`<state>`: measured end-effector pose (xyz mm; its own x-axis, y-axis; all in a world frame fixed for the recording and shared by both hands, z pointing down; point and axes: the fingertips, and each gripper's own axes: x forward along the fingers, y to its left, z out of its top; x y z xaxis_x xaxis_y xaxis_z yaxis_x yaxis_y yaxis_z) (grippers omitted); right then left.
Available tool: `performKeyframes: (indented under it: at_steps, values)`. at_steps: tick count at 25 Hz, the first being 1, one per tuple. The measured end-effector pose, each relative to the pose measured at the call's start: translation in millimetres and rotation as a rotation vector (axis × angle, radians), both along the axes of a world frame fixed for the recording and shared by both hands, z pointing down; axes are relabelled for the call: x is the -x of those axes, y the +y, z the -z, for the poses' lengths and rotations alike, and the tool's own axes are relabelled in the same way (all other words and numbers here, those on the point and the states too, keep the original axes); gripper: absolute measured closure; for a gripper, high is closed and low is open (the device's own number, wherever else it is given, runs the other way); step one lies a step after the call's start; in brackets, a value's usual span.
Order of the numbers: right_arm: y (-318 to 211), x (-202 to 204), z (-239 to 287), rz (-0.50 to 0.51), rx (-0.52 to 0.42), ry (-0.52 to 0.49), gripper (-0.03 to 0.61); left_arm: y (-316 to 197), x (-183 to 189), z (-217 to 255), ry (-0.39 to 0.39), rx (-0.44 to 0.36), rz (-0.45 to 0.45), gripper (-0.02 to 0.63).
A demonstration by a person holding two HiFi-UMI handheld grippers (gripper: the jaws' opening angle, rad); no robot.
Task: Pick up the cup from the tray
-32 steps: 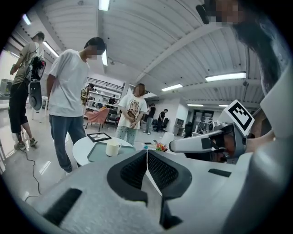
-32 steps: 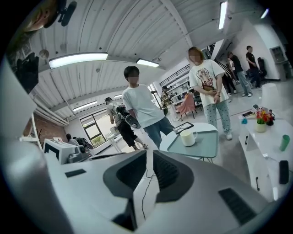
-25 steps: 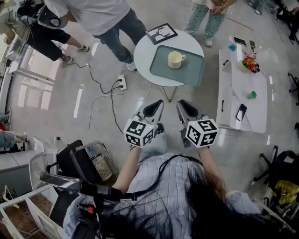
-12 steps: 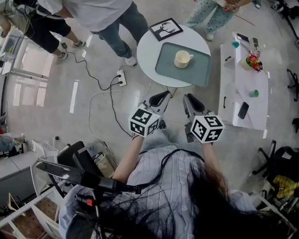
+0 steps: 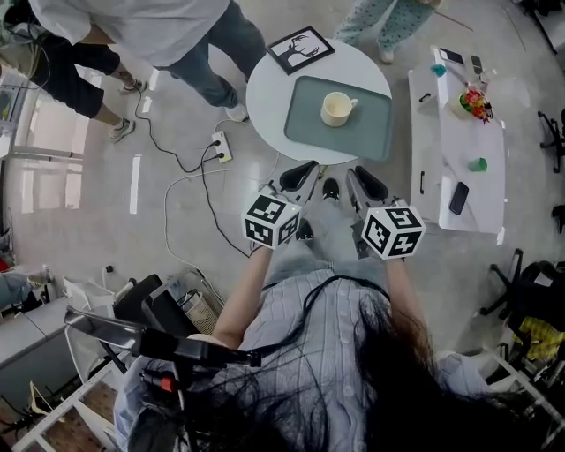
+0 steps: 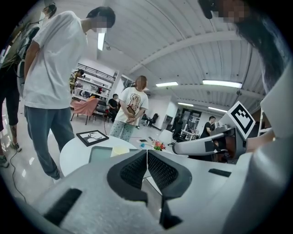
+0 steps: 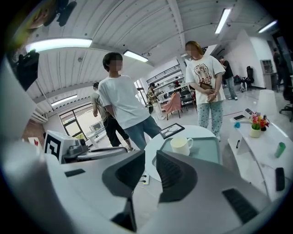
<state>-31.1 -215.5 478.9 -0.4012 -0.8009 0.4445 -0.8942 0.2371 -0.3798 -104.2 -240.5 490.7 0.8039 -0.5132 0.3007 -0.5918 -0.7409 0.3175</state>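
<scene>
The left tool (image 6: pixel 147 155) has jaws together, empty; beyond, a tray (image 6: pixel 100 154) on a round table (image 6: pixel 72 156)

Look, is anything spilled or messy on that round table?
Nothing is spilled. The cup stands upright on the tray. Only the picture frame lies right at the edge of the round table, and a power strip with loose cables lies on the floor beside it.

Round white table (image 5: pixel 265 93), framed picture (image 5: pixel 301 49) flat at far left edge. Right of it, long white table (image 5: pixel 446 141): dark phone (image 5: pixel 457 198), small green object (image 5: pixel 478 164), flower bunch (image 5: pixel 474 103). On floor at left, white power strip (image 5: pixel 218 146), black cables. Beyond, person in white shirt (image 5: pixel 168 22).
</scene>
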Motion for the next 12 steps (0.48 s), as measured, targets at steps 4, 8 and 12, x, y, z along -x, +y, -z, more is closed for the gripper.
performKeyframes:
  at_steps: [4,8,12]
  values:
    - [-24,-8,-10,0.021,0.004,0.017,0.522,-15,-5,-3,-0.011,-0.004,0.008,0.598]
    - [-51,-14,-26,0.046,0.016,0.033,0.522,-34,-4,-11,-0.025,0.005,0.025,0.598]
    - [-80,-22,-46,0.079,0.034,0.067,0.52,-59,-9,-19,-0.029,0.021,0.04,0.598]
